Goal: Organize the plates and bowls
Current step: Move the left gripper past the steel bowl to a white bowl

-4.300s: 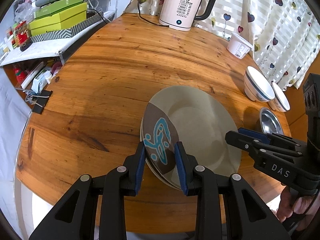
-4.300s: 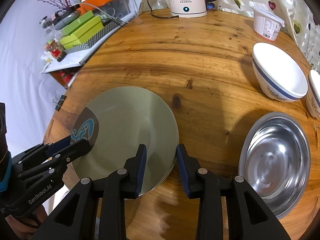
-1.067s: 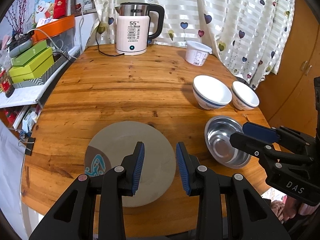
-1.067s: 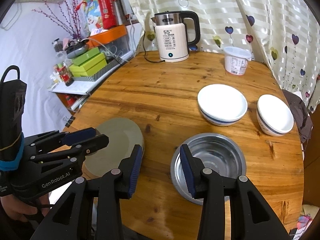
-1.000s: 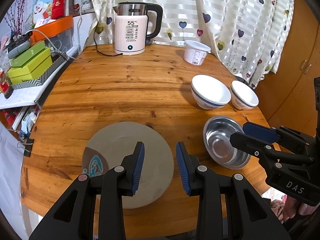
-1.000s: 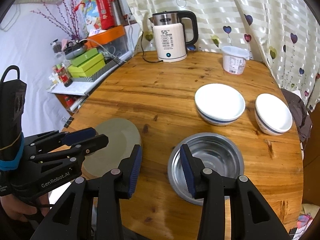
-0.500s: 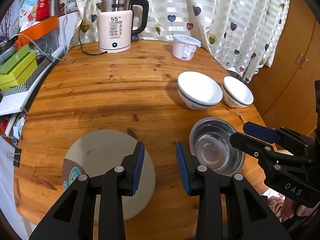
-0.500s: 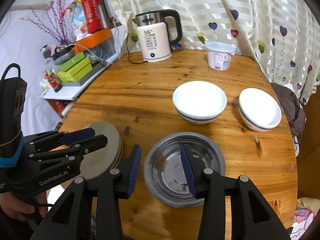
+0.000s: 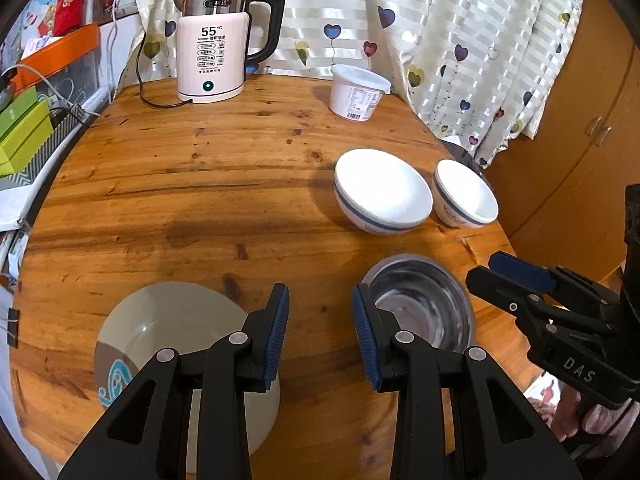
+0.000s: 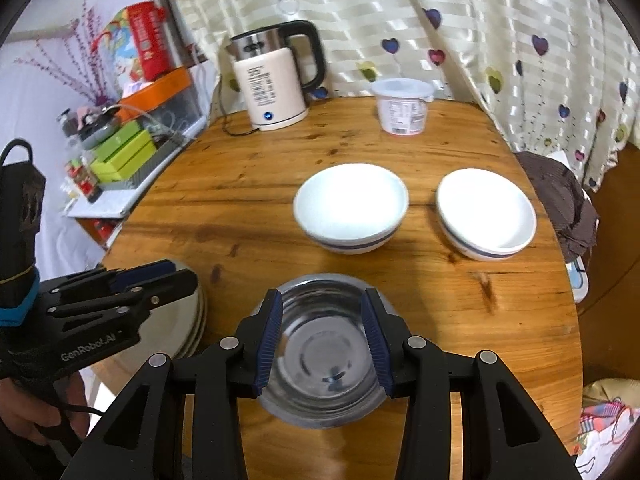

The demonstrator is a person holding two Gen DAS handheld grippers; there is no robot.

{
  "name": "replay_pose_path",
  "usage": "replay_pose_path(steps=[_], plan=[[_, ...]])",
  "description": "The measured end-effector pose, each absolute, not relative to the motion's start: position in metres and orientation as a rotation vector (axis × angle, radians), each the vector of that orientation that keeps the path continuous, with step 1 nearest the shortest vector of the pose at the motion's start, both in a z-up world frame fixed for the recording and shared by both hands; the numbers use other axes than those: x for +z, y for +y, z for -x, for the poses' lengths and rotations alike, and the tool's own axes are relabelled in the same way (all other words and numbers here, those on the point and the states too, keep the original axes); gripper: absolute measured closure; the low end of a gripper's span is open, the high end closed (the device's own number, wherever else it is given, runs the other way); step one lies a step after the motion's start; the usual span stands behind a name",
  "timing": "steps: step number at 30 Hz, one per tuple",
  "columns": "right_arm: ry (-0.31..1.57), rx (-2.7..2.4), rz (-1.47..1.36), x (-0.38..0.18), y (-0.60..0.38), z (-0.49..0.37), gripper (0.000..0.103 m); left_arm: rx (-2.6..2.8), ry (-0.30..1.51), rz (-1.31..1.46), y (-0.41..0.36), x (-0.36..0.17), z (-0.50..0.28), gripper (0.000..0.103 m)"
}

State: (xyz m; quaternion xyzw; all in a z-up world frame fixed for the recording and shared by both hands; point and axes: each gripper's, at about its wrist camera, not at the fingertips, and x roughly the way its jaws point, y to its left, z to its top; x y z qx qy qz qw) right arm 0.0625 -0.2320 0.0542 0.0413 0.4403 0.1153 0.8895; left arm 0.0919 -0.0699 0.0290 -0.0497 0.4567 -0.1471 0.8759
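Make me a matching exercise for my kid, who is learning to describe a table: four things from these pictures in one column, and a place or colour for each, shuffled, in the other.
Things:
1. kettle
2. steel bowl
3. stacked plates
4. lidded white tub

Descriptions:
A. shiny metal, framed by the right gripper's open fingers
B. grey-green, with a brown patch and blue pattern at one edge
C. at the far edge by the curtain, beside the kettle
D. cream body showing 55, black handle

Pairs: 1-D, 2-A, 3-B, 4-C
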Motion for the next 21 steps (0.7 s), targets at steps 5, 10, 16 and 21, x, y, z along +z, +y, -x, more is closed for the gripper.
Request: replay_pose_path(steps=[5, 10, 16, 21], plan=[[0.92, 0.208, -0.112, 0.052, -0.243, -0.071, 0.063, -0.316, 0.956, 0.114, -0.074, 0.029, -0.104, 0.069], [0.929, 0.201, -0.133, 0.048, -0.249, -0.079, 0.063, -0.326, 0.97, 0.136, -0.079, 0.026, -0.119, 0.069], [0.941, 0.188, -0.169, 0.041, -0.256, -0.094, 0.063, -0.33, 0.98, 0.162, -0.084, 0.022, -0.139, 0.069], [0.943, 0.18, -0.195, 0.036, -0.262, -0.109, 0.066, -0.337, 0.999, 0.186, -0.09, 0.015, -0.157, 0.069]])
